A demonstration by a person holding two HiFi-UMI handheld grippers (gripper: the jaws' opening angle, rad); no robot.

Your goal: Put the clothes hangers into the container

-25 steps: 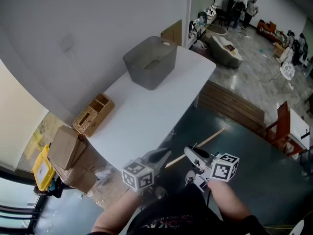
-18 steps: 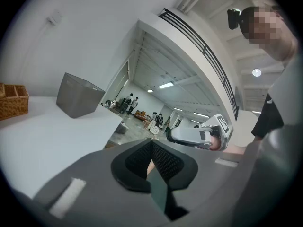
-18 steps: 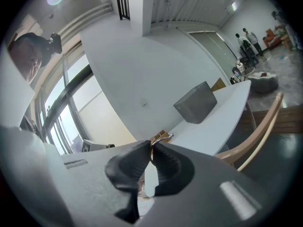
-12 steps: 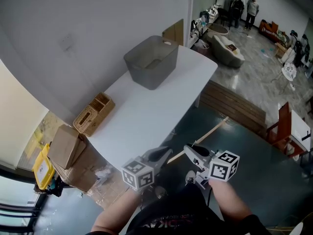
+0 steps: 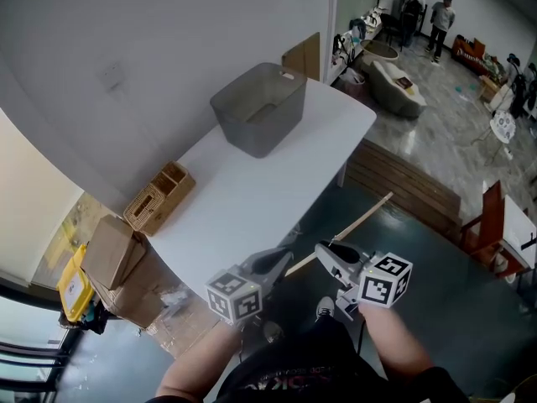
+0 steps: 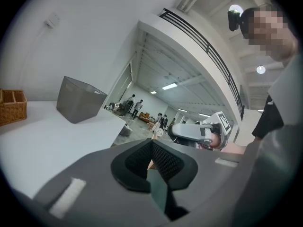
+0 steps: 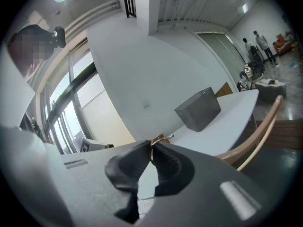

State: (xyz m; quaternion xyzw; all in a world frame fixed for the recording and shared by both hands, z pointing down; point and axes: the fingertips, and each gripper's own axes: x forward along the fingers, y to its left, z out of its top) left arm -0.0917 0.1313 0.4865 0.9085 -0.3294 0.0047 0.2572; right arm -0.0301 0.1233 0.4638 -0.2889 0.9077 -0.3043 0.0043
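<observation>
Here, a long white table [image 5: 252, 191] runs along a plain pale wall. A grey plastic container [image 5: 256, 107] stands at its far end. A wicker basket [image 5: 159, 196] with compartments sits just beside the table's left edge, with cardboard boxes [image 5: 109, 254] nearer the person. To the right is a dark floor, a slatted wooden bench [image 5: 403, 183] and a red chair [image 5: 482, 225]. Beyond them an open hall with a polished floor holds a sofa and several standing people.

The wooden clothes hanger [image 5: 357, 223] is off the table's near corner, well apart from the container, with one arm slanting up to the right. The right gripper [image 5: 323, 252] has its jaws closed on the hanger's metal hook. The left gripper [image 5: 284, 261] is closed too, with a thin sliver of pale wood pinched between its pads. The hanger's other arm is hidden under the grippers. The hook shows only as a small curl above the right jaws.
</observation>
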